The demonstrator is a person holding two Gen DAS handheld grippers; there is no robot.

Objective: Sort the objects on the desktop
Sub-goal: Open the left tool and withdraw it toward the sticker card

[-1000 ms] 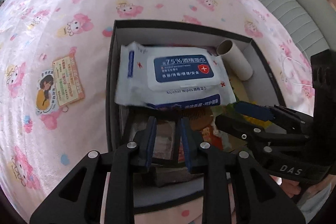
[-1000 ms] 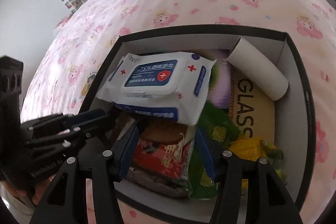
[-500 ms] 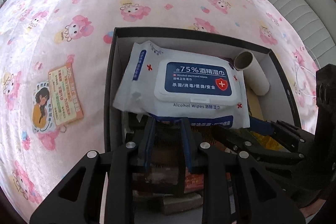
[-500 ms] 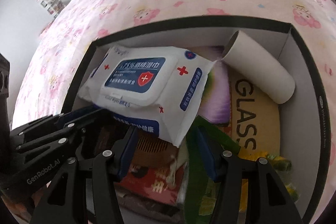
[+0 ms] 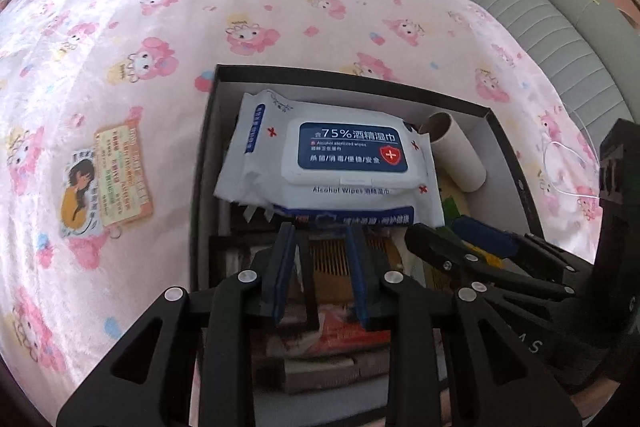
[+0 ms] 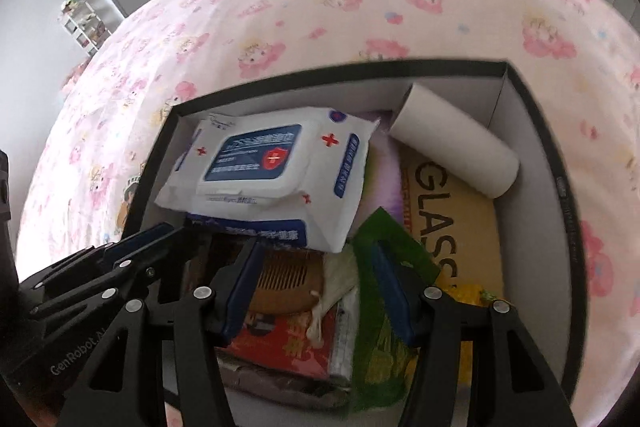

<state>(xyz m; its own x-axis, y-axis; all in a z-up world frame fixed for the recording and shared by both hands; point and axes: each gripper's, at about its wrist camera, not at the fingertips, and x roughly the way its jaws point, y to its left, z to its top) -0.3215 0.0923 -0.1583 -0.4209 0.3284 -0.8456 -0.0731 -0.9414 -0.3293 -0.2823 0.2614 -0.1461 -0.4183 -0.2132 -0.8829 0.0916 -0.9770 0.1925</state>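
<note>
Left wrist view looks down into a black-rimmed cardboard box (image 5: 204, 147) that sits on a bed with a pink cartoon-print cover (image 5: 280, 7), near its foot-side middle. On top lies the white and blue soft pack of alcohol wipes (image 5: 340, 163), resting slanted over the clutter. It looks fairly heavy for its size, squashy and slick-skinned, so a hold on the thick body just below the stiff flip lid seems safer than a pinch on the thin sealed edge.

The left gripper (image 5: 320, 263) has its jaws parted around a thin dark upright edge; whether they press on it I cannot tell. The right gripper (image 6: 316, 275) stands open over a brown wooden comb (image 6: 288, 283), holding nothing.

A white cardboard tube (image 6: 456, 147) lies at the box's far right corner on a yellow flat carton (image 6: 460, 227). A green crinkled plastic bag (image 6: 384, 239) crowds the right jaw. Outside the box, on the cover's left, lies an illustrated card with a ring (image 5: 108, 179).
</note>
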